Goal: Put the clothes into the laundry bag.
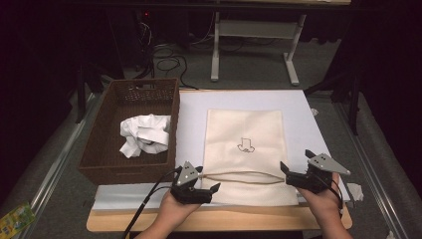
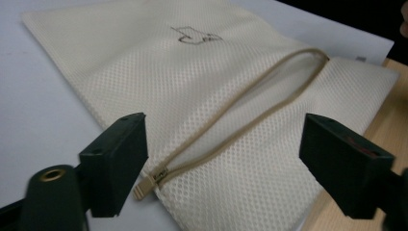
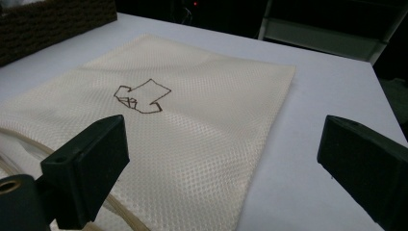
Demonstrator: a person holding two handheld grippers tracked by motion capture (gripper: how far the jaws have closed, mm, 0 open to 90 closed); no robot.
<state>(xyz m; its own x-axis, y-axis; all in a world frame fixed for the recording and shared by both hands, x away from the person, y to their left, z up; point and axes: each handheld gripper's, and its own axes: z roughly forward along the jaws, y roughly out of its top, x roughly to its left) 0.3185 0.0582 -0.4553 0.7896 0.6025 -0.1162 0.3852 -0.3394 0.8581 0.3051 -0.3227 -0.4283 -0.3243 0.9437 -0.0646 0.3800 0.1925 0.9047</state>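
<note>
Left tool (image 1: 208, 181), jaws spread wide, empty, low at the bag's 7 o'clock corner in the high view. Right tool (image 1: 295, 166) likewise gaping, nothing between its jaws, at the bag's 4 o'clock edge. Each held in a hand (image 1: 171, 211) from the bottom edge.

Cream mesh bag (image 1: 245, 149) lies flat on a white sheet (image 1: 298, 107) over the surface, middle of the high view. Zipper (image 2: 231, 130) runs across its near end.

Left gripper view alone shows detail: zipper parted, a tan pull tab (image 2: 146, 183) at the near end just beside the left jaw, the mesh weave plain. The high view gives only a thin tan line there.

Right gripper view shows the small line drawing (image 3: 141, 97) on the bag, and a strip of the zipper cut off at 8 o'clock.

High view alone: brown wicker basket (image 1: 107, 164) at 9 o'clock of the bag, touching the sheet's edge, crumpled white cloth (image 1: 144, 134) inside. Background dark; floor cables hard to make out.
</note>
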